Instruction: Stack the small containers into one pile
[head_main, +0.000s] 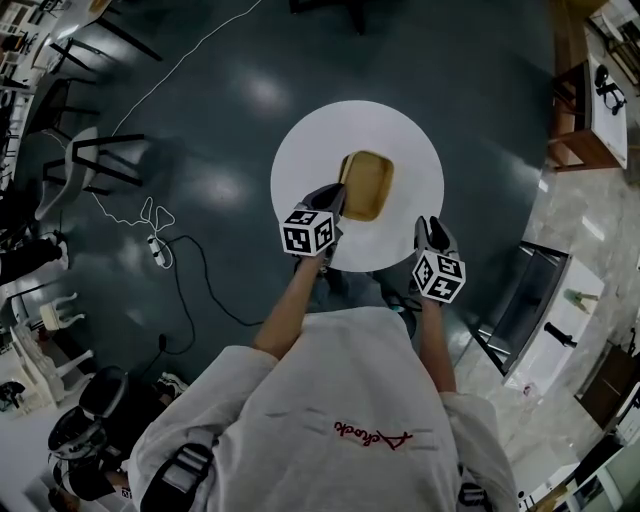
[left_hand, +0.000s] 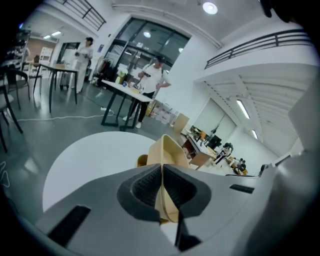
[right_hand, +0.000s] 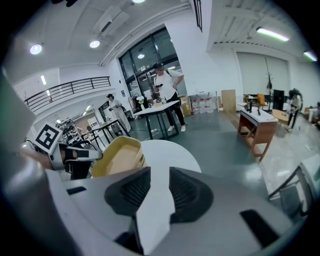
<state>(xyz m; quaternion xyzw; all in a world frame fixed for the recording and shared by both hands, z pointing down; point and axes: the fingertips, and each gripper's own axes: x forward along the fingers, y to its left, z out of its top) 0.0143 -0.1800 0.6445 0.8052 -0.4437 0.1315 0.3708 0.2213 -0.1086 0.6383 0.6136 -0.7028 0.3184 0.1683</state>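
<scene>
A tan container (head_main: 366, 184) lies near the middle of the round white table (head_main: 300, 160); rims under it suggest a nested pile. My left gripper (head_main: 338, 195) is shut on its left rim. In the left gripper view the tan wall (left_hand: 167, 150) runs up from between the closed pads (left_hand: 145, 187), tilted off the table (left_hand: 90, 160). My right gripper (head_main: 432, 228) hovers by the table's near right edge, apart from the container. In the right gripper view its jaws (right_hand: 159, 187) stand slightly open on nothing, with the container (right_hand: 117, 155) and the left gripper (right_hand: 75, 155) to the left.
A white cable and power strip (head_main: 155, 245) lie on the dark floor to the left, near black chairs (head_main: 95, 160). A wooden desk (head_main: 585, 120) stands at the right. People stand at a far table (left_hand: 150, 80) beyond the round one.
</scene>
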